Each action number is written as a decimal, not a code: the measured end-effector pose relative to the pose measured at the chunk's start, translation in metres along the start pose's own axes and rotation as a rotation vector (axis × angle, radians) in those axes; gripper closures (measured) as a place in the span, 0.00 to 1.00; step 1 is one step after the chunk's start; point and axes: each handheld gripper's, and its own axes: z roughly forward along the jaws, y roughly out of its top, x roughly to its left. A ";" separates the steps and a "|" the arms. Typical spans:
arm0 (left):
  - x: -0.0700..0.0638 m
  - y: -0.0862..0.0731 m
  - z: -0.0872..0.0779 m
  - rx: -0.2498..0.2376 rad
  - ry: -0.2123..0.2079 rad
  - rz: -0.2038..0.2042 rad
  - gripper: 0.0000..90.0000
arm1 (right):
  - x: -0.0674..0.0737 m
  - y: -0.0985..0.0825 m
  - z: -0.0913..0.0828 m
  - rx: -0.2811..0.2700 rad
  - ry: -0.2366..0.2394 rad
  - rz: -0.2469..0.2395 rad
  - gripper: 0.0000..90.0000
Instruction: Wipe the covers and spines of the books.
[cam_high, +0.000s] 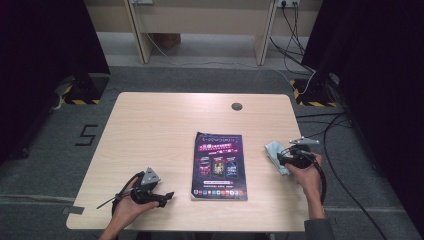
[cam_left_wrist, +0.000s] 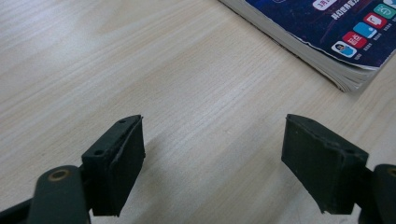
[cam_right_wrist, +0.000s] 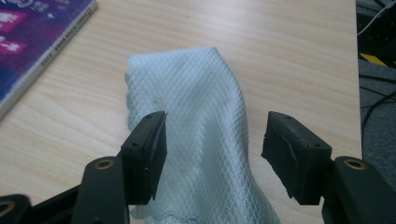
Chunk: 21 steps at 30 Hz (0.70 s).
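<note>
High view: pale blue cloth (cam_high: 276, 155) crumpled near right edge of light wood worktop (cam_high: 160, 125), magazine (cam_high: 219, 167) at centre; grey carpet, dark curtains around.
Left gripper view: left tool (cam_left_wrist: 212, 158) wide open, empty.
Right gripper view: right tool (cam_right_wrist: 212, 154) partly open astride diamond-weave cloth, pads clear.

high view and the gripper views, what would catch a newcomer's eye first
The dark purple magazine lying flat at the middle of the pale wooden table stands out most. Next is the light blue cloth near the table's right edge, with the right gripper over it, jaws apart on either side of the fabric.
</note>
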 end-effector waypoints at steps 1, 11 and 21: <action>0.000 0.000 0.000 0.001 -0.002 -0.002 0.23 | -0.001 0.000 0.002 0.007 -0.001 -0.003 0.44; -0.001 0.001 0.001 -0.011 -0.005 0.003 0.23 | -0.001 -0.006 0.016 0.054 0.033 -0.046 0.65; -0.011 0.013 0.003 -0.109 -0.060 -0.053 0.26 | 0.000 -0.001 0.004 -0.017 0.058 -0.031 0.85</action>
